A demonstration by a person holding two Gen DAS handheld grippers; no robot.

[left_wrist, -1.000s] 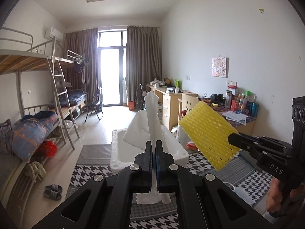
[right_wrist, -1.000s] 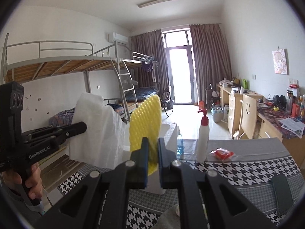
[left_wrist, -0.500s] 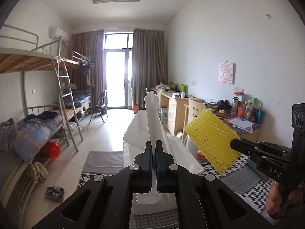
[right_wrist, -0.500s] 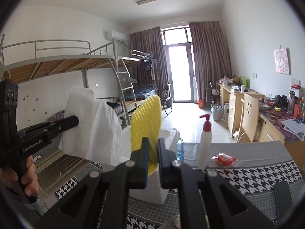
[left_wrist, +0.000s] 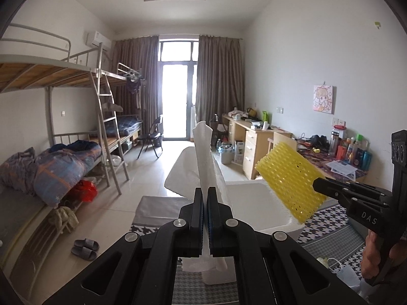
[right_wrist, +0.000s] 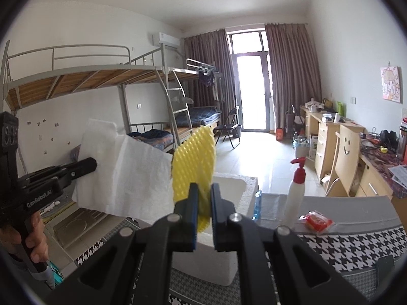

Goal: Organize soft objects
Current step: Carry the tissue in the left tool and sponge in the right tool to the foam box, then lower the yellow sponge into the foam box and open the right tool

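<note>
My left gripper [left_wrist: 205, 198] is shut on a white soft sheet [left_wrist: 203, 152] and holds it upright in the air; it also shows in the right wrist view [right_wrist: 124, 175], held by the left gripper [right_wrist: 92, 164]. My right gripper [right_wrist: 204, 193] is shut on a yellow perforated foam sheet [right_wrist: 194, 160]; in the left wrist view that yellow sheet [left_wrist: 290, 180] sits at the right in the right gripper [left_wrist: 316, 184]. A white foam box [left_wrist: 254, 203] stands open on the table below both sheets, also seen in the right wrist view [right_wrist: 229, 185].
The table has a black-and-white houndstooth cloth [right_wrist: 356, 244]. On it stand a white pump bottle with a red top [right_wrist: 295, 195], a blue bottle [right_wrist: 257, 203] and a red packet [right_wrist: 316, 222]. Bunk beds [left_wrist: 63, 152] lie left, desks [left_wrist: 254, 139] right.
Both grippers have risen and tilted up with their sheets, so the foam box sits lower in both views. Both stay shut on their sheets.
</note>
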